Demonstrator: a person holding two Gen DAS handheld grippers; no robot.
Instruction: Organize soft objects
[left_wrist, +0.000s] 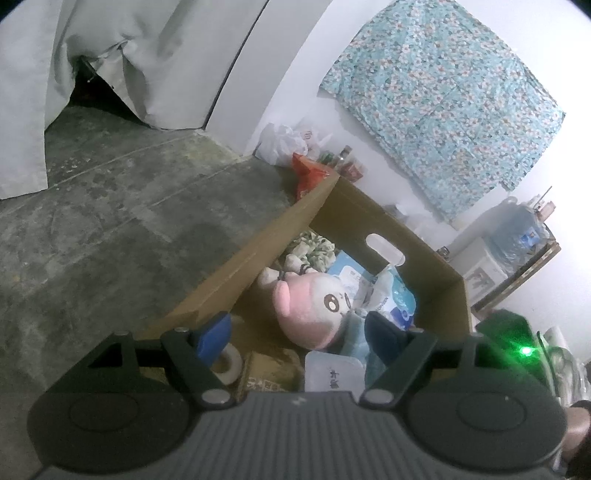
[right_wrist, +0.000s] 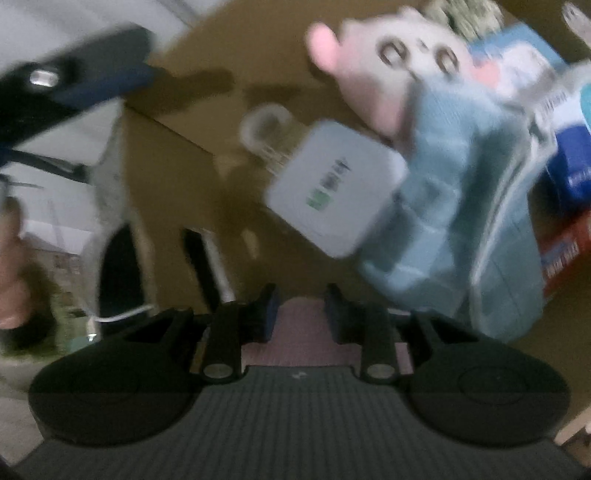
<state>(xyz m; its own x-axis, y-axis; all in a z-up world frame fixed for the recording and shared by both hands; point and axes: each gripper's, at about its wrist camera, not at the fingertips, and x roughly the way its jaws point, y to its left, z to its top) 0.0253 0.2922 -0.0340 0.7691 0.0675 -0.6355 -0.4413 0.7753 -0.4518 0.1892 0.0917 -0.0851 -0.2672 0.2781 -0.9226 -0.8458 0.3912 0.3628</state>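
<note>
Left tongs (left_wrist: 295, 328) gape empty at lower frame, above the cardboard box (left_wrist: 369, 218). Right tongs (right_wrist: 301, 314) pinch a pink cloth (right_wrist: 303, 332), lower centre. Already boxed, judging by position: one pink plush (left_wrist: 314, 306), one blue towel (right_wrist: 450, 236), one white packet (right_wrist: 332, 188), one tape roll (left_wrist: 229, 363). Pink cloth remains to place.

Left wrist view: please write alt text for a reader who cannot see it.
An open left gripper hovers over a cardboard box on a concrete floor. Inside lie a pink and white plush toy, a light blue cloth, a white packet and a tape roll. A floral cloth hangs on the wall behind.
</note>
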